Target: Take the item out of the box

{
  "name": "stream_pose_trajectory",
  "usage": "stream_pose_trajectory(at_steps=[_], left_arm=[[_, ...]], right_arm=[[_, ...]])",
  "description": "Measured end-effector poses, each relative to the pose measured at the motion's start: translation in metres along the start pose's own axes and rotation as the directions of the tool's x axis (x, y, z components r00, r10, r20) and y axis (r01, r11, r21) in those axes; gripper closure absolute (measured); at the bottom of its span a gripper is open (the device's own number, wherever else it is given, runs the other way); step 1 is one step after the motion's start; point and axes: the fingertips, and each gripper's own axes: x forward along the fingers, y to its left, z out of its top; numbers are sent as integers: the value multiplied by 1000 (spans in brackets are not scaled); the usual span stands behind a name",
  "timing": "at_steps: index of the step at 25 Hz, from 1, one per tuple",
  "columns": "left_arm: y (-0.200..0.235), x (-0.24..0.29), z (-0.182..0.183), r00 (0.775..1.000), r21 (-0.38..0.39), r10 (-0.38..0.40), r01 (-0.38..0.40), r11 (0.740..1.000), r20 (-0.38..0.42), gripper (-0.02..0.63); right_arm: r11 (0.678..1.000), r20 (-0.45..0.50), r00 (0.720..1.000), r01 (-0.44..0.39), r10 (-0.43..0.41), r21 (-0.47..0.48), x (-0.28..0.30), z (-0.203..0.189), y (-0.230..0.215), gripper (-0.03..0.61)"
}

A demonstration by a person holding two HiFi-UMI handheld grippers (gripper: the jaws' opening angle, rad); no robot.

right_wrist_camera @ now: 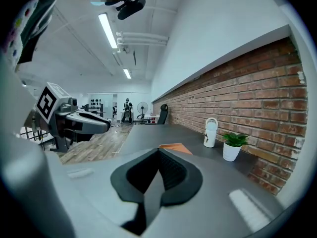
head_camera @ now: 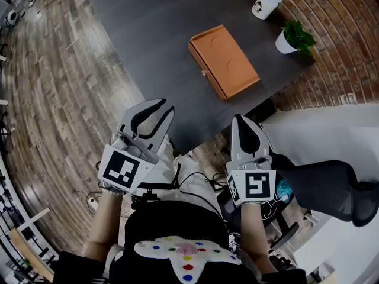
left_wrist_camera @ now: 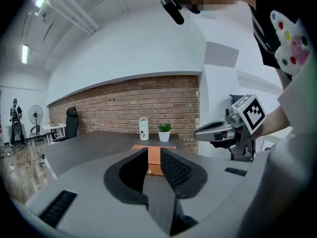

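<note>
A closed orange-brown box (head_camera: 224,61) lies flat on the dark table (head_camera: 148,34), toward its near right edge. Both grippers hang short of the table's near edge, above the person's lap. My left gripper (head_camera: 166,105) is open, with a narrow gap and nothing between its jaws; in the left gripper view (left_wrist_camera: 154,151) the box (left_wrist_camera: 154,163) shows through that gap, far ahead. My right gripper (head_camera: 238,118) is shut on nothing, its tips meeting (right_wrist_camera: 158,149), and the box's corner (right_wrist_camera: 173,148) peeks just over them. What the box holds is hidden.
A white bottle (head_camera: 267,0) and a small potted plant (head_camera: 293,37) stand at the table's far right, by the brick wall (right_wrist_camera: 247,93). A black office chair (head_camera: 331,188) stands at my right. Wooden floor (head_camera: 53,87) lies to the left. A person (left_wrist_camera: 16,123) stands far off.
</note>
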Motion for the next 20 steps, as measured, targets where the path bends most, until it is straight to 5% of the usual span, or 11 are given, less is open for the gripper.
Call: stream_pose_trajectory(at_steps=[20], left_arm=[[20,109,-54,986,6,-141,142,990,-91,538]], right_arm=[[996,-93,993,82,-78,37,43,-45,-42,569]])
